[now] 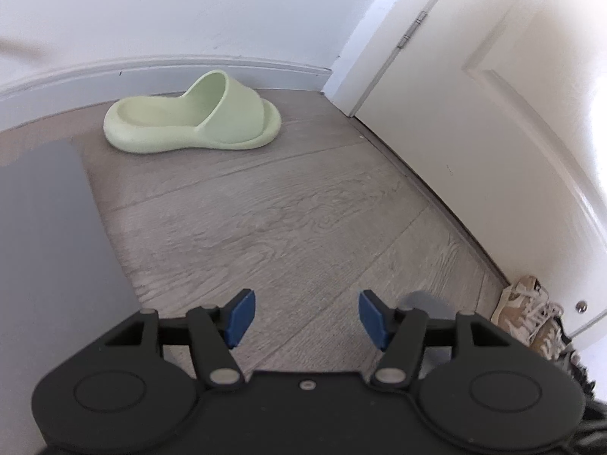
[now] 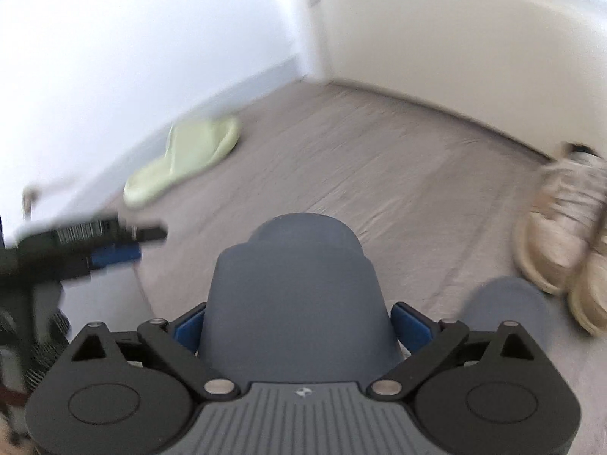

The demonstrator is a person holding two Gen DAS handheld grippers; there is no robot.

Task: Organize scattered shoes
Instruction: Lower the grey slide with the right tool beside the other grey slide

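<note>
Grey slide (image 2: 296, 288) is pinched by right gripper (image 2: 299, 331); left gripper (image 1: 307, 318) spread, empty. Slip risked near green slide (image 1: 193, 113): rounded foam.

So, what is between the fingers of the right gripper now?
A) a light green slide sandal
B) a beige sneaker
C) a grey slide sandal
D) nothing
C: in the right wrist view the right gripper has its blue pads against both sides of the grey slide sandal, while the light green slide sandal lies on the floor by the wall.
</note>
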